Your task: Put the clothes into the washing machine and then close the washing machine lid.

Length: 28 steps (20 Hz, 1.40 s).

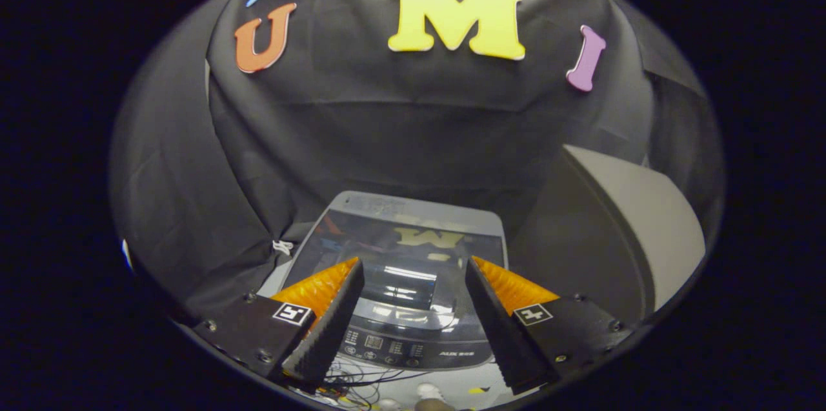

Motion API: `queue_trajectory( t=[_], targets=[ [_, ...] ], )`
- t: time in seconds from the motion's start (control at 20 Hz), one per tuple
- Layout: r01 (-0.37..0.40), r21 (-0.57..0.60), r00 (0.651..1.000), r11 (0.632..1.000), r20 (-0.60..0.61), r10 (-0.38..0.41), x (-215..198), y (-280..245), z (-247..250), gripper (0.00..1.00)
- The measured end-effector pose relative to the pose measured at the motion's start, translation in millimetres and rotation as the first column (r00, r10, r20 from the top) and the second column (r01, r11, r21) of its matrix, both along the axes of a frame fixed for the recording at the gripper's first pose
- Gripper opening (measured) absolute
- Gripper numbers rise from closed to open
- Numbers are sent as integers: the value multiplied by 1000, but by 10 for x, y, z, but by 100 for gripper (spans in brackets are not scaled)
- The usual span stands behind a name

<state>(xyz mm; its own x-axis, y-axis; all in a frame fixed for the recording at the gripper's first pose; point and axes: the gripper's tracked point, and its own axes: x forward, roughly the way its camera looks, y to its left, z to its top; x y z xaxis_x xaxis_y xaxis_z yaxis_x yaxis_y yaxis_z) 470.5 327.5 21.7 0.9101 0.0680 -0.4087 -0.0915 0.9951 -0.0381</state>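
Washing machine [413, 250] sits low and straight ahead of your gripper [414, 269], a top-loader seen from above, with its dark glossy lid [393, 240] lying flat and shut over the tub. You can see bright reflections on that lid, so it is hard to tell anything through it. A grey strip runs along the far edge of the lid, against the black cloth wall [400, 120]. Nearer to you, the control panel [403, 346] with its row of small buttons and displays curves across the front of the machine, showing in the gap between your fingers. Your fingers are spread wide and hold nothing: the left finger [326, 320] and the right finger [497, 320] stand well apart, their black ribbed pads facing each other and their orange backs turned outward, each with a small square marker on its base. They hover above the front part of the machine, and whether they touch it you cannot tell from here. Below the panel, close under your fingers, a tangle of thin dark cables [355, 382] lies on a pale floor. To the right of the machine stands a large pale grey rounded object [639, 230], just beside it and taller than its top.
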Motion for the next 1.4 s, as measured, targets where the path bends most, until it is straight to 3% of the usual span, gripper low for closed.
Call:
queue_trajectory(
  t=[0.35,0.6,0.9,1.4],
  targets=[
    [-28,29,973,999,230,20,-878,-672,903,99],
    [56,100,927,993,363,-88,-1561,-1554,1294,99],
    [124,148,896,981,409,-175,-2393,-2589,1053,99],
    [204,183,907,962,335,-256,-3646,-3705,264,99]
  ],
)
